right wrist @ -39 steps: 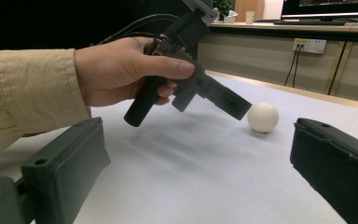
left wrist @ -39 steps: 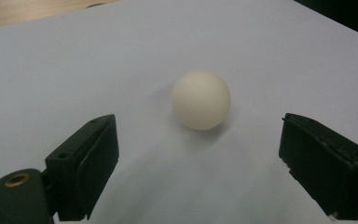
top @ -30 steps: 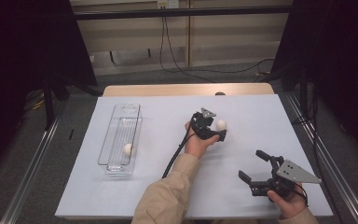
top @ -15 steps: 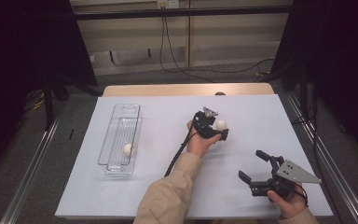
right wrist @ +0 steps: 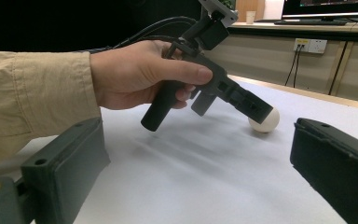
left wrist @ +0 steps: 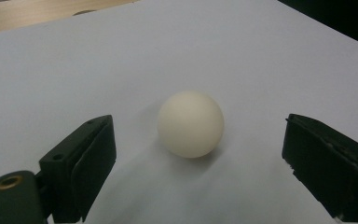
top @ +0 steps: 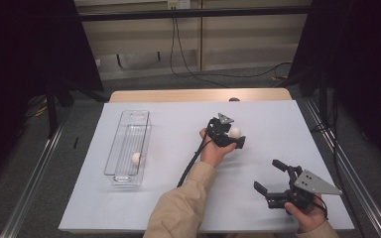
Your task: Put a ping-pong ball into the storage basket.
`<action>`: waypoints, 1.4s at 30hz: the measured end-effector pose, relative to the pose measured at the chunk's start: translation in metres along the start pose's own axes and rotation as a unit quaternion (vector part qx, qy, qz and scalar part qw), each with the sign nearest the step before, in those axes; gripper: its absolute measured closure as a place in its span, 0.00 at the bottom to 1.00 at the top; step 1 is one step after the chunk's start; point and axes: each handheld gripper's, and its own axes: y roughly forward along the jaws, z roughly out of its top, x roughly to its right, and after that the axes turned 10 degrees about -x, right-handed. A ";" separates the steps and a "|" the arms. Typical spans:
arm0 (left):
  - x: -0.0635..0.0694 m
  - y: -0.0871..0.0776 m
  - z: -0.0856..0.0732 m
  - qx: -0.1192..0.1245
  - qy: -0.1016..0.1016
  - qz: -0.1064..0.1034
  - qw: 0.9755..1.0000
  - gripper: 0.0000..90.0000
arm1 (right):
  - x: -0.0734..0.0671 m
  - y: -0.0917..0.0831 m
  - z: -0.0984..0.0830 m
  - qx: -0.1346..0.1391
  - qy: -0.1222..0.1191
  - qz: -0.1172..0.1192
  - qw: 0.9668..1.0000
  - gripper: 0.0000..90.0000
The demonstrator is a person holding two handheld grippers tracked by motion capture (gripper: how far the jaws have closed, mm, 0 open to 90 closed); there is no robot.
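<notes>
White ball [left wrist: 190,123] sat loose on the table [top: 278,119] between the left gripper [top: 236,139]'s spread jaws, not yet gripped; another ball [top: 136,158] lay already in the clear tray [top: 129,130]; right gripper [top: 269,181] idle, jaws released, empty.

Ball [right wrist: 264,120] partly hidden behind left gripper's [right wrist: 254,108] fingers.

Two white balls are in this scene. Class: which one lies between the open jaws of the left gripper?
The ball on the bare white table, between the left gripper jaws, untouched. The other ball sits inside the clear tray.
</notes>
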 end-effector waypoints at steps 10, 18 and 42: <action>0.001 0.006 0.003 -0.006 -0.009 0.012 1.000 0.14 | 0.000 0.000 0.000 0.000 -0.001 0.000 1.000 0.04; -0.003 0.011 0.004 -0.016 -0.012 0.015 1.000 0.22 | 0.001 0.000 0.000 0.000 -0.001 0.000 1.000 0.04; -0.006 0.025 0.007 -0.034 -0.007 0.009 0.999 0.44 | 0.001 0.000 0.000 -0.002 0.001 0.001 1.000 0.04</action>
